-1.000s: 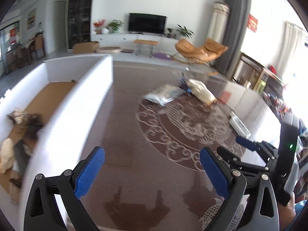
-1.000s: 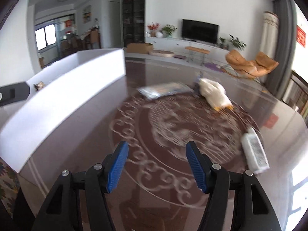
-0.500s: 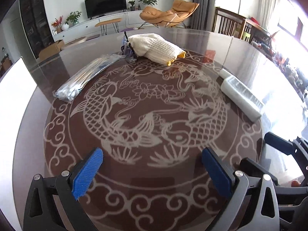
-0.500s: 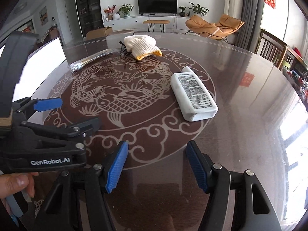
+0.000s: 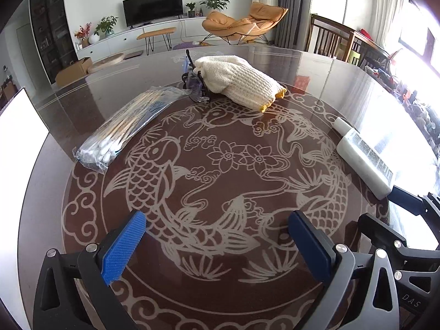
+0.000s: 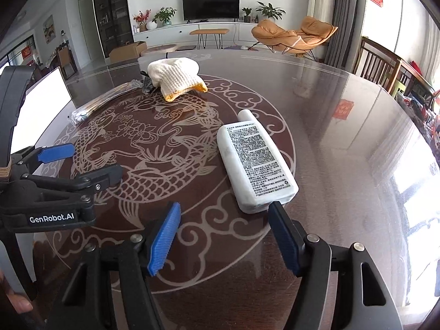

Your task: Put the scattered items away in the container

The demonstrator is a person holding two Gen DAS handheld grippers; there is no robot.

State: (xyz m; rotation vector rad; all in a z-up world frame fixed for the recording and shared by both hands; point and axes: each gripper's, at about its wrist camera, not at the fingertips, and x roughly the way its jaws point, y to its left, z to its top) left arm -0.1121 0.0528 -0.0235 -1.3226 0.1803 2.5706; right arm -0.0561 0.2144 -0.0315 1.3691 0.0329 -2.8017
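The white bottle [image 6: 255,165] lies flat on the round glass worktop [image 6: 343,137], printed label up. Its long axis runs away from the right gripper [image 6: 224,236], with the small cap at the far end and the flat base nearest the jaws, the base just beside the right pad. Those jaws are opening and already stand wide; nothing is between them.

The bag of cotton swabs [image 5: 129,125] lies toward the left, its long axis slanting from near-left to far-right, the swab tips bunched at the near end. Beyond it the cream knitted glove [image 5: 239,81] lies with its yellow cuff pointing right and toward the camera, touching a small dark clip-like thing [image 5: 194,82] I cannot identify. The left gripper [image 5: 217,243] hovers over the fish pattern with its jaws wide and empty. A white container wall [image 5: 19,126] shows at the left edge.

A second ago both cameras faced the container and the far room. Since then both have swung to the worktop centre and dropped closer, so the bottle now sits right at the right gripper.
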